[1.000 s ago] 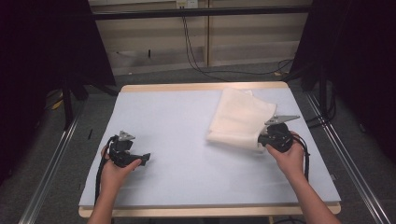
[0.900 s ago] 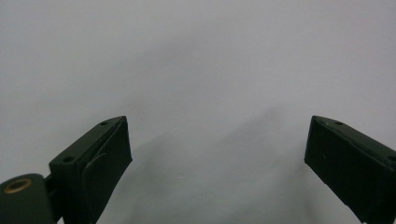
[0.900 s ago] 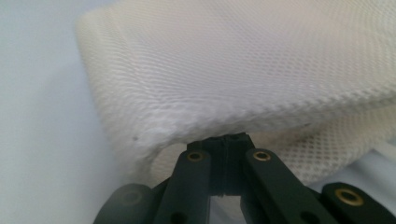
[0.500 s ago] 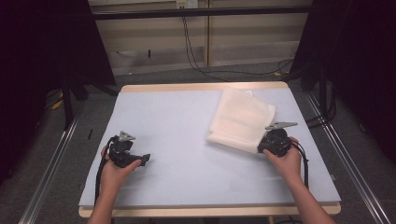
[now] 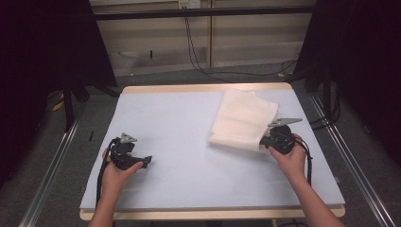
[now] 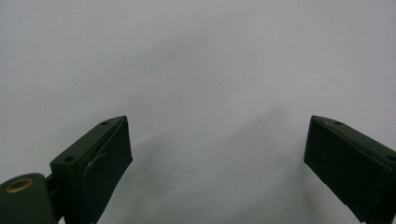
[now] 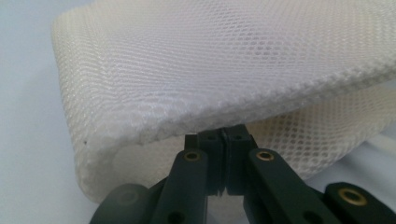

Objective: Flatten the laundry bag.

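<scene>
one thin mesh edge sits pinched in the closed right gripper (image 7: pixel 225 140); the mesh cloth (image 5: pixel 243 120) could slip free. left gripper (image 6: pixel 217 161) gapes, empty.

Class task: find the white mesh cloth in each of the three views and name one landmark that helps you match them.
High view: white mesh cloth right of centre.
Left gripper view: not in it.
Right gripper view: cloth across the top.
Shared landmark: right gripper, at the cloth's near right corner.
</scene>
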